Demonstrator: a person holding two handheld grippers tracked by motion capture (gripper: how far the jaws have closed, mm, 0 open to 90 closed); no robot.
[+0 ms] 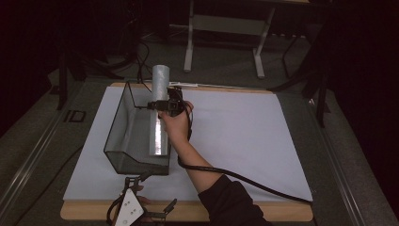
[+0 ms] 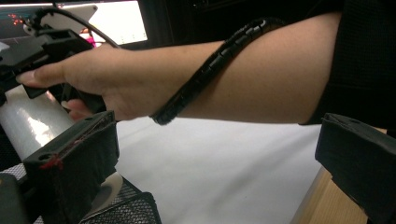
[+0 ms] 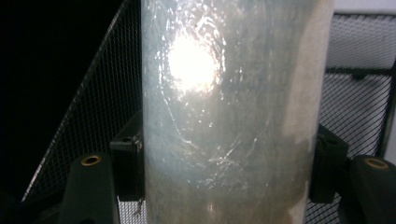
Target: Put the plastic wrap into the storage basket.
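We wear a black sleeve (image 1: 234, 201); our left gripper (image 1: 136, 181) carries a white plate with dark dots, and a black ribbed cable (image 2: 205, 70) trails behind our right gripper (image 1: 165, 105).

forearm (image 2: 243, 79) (cable-wrapped), silver tube (image 2: 32, 122), open left tongs (image 2: 215, 154)

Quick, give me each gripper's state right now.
Left gripper: open, holding nothing.
Right gripper: jaws shut on the roll, which stands in the mesh basket.
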